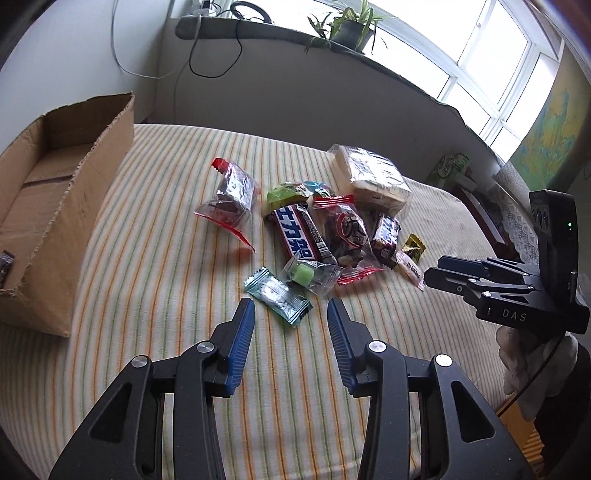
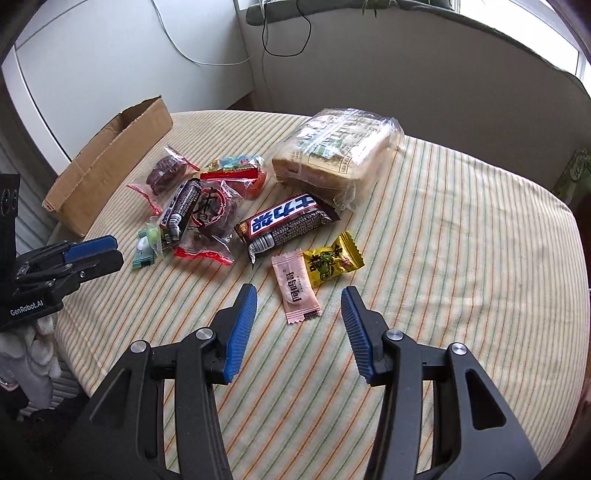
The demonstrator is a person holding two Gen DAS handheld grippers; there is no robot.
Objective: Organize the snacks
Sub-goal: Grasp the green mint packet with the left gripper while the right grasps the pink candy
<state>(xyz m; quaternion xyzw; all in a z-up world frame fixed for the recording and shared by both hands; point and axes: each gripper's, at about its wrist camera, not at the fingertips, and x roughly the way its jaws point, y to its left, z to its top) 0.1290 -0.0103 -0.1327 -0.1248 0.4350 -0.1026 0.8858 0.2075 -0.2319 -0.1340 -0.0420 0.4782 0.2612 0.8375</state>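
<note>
A pile of wrapped snacks lies on a striped tablecloth (image 1: pixel 147 258). My left gripper (image 1: pixel 291 308) is open and empty, just short of a teal candy (image 1: pixel 277 295); behind it lie a green candy (image 1: pixel 308 275) and a Snickers bar (image 1: pixel 300 232). My right gripper (image 2: pixel 299 297) is open and empty, its fingers either side of a pink sachet (image 2: pixel 295 288), beside a yellow candy (image 2: pixel 332 264). A second Snickers bar (image 2: pixel 286 223) and a bagged bread block (image 2: pixel 336 151) lie behind. An open cardboard box (image 1: pixel 55 206) stands at the left and also shows in the right wrist view (image 2: pixel 110 158).
Red-edged clear packets (image 1: pixel 231 197) sit in the pile. One small item (image 1: pixel 5 264) lies in the box. A wall and a sill with a plant (image 1: pixel 349 27) and cables stand behind the table. The table edge curves close at the right (image 2: pixel 576 258).
</note>
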